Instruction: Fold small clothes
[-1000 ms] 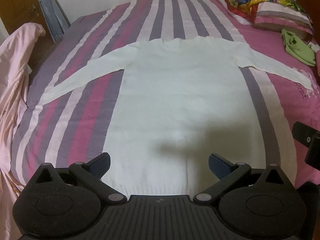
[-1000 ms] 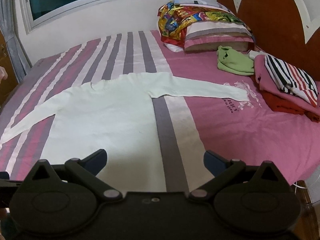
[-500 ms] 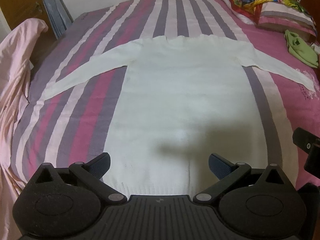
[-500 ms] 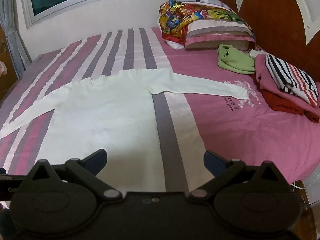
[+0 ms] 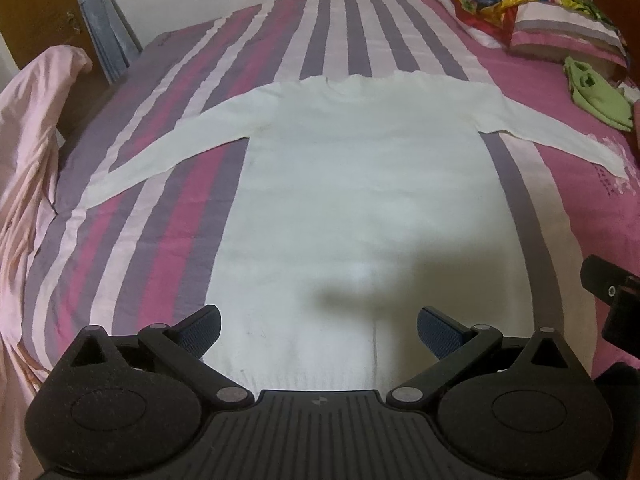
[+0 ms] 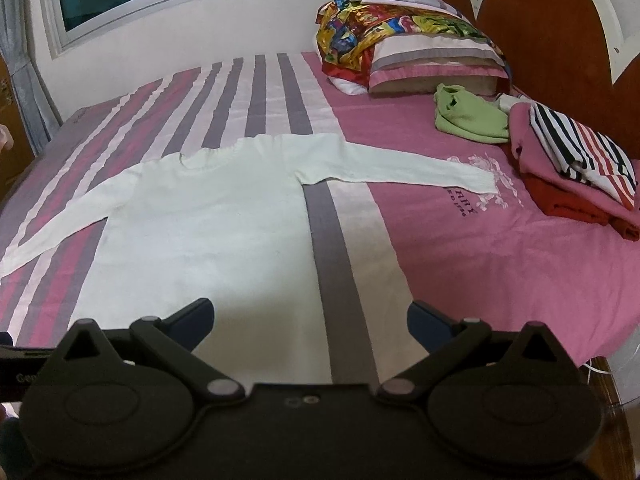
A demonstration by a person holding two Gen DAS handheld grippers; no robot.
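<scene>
Over the last second nothing on the bed (image 5: 192, 128) has moved; only your two rigs have eased forward and up a touch, so the white sweater (image 5: 360, 200) sits a little lower and fuller in both views. It lies flat, spread across the middle of the bed, hem at the near edge, collar toward the far edge under the window, left sleeve (image 5: 160, 156) angled out toward the left edge by the pink sheet (image 5: 28, 160), right sleeve (image 6: 400, 170) stretched toward the headboard side, cuff stopping short of the folded pile (image 6: 576, 160). Your left gripper (image 5: 318, 330) hangs over the hem with fingers spread wide and nothing between them; your right gripper (image 6: 310, 320) is over the sweater's right side seam, also spread wide and empty. Neither looks to be touching cloth, though the fisheye makes height above the hem hard to judge. My read: the garment is already laid out and smoothed, no fold started, so you're in the approach to the first grab. The drift forward suggests you're heading for the sleeves or shoulders rather than the hem. The green garment (image 6: 468, 116) near the pillows (image 6: 420, 52) is well apart from the work area, so it shouldn't get in the way. Watch the right cuff, which lies nearest the pile; a sloppy sweep could drag it.
</scene>
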